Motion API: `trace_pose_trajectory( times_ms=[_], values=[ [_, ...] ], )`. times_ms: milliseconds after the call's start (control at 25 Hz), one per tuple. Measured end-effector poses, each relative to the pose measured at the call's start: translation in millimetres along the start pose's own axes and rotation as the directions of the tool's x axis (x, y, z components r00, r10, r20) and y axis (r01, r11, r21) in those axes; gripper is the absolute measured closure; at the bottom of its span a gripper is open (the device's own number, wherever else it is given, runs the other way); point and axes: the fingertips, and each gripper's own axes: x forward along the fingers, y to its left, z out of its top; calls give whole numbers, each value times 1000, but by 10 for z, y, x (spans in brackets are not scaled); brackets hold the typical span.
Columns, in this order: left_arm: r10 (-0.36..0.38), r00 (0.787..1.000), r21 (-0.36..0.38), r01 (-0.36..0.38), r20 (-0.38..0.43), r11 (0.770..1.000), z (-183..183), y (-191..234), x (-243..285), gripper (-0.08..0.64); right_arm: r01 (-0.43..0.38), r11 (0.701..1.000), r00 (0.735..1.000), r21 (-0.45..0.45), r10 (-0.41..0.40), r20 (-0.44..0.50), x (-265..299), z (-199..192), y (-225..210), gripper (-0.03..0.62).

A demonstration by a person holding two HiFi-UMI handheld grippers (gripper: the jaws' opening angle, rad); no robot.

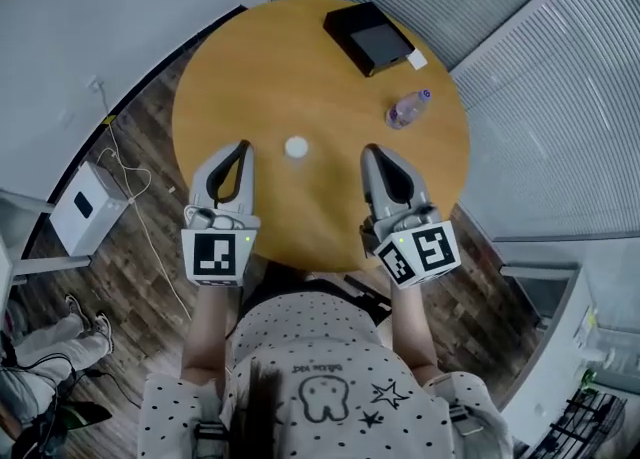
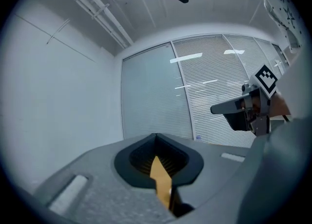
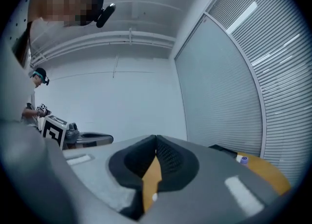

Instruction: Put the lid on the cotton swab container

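Observation:
A small white round piece (image 1: 296,148) lies on the round wooden table (image 1: 250,77), between the tips of my two grippers. From above I cannot tell whether it is the cotton swab container with its lid on or only one of the two. My left gripper (image 1: 242,148) hovers to its left and my right gripper (image 1: 371,152) to its right; both are apart from it. In the left gripper view the left gripper (image 2: 156,136) has its jaws together with nothing between them. The right gripper (image 3: 156,138) is shut in the same way, and the white piece (image 3: 154,197) shows below it.
A black box (image 1: 369,37) and a small white tag (image 1: 417,60) lie at the table's far side. A clear bottle with a purple cap (image 1: 407,110) lies at the right. A white unit (image 1: 88,205) with cables stands on the floor at the left. Another person (image 3: 36,96) stands far off.

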Motion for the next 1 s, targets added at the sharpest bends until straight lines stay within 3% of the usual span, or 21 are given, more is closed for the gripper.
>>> trace_pose_trajectory(
  times_ms=[120, 440, 1000],
  values=[
    [13, 1000, 25, -14, 19, 1000, 125, -162, -156, 551, -2, 1000, 1000, -5, 2, 16, -298, 99, 5, 589],
    [51, 998, -6, -51, 36, 999, 373, -709, -726, 551, 33, 999, 999, 16, -33, 37, -1162, 144, -20, 589],
    [97, 995, -10, -97, -25, 995, 128, -1223, -1389, 551, 74, 997, 997, 10, -74, 8, -2010, -176, 8, 589]
  ],
)
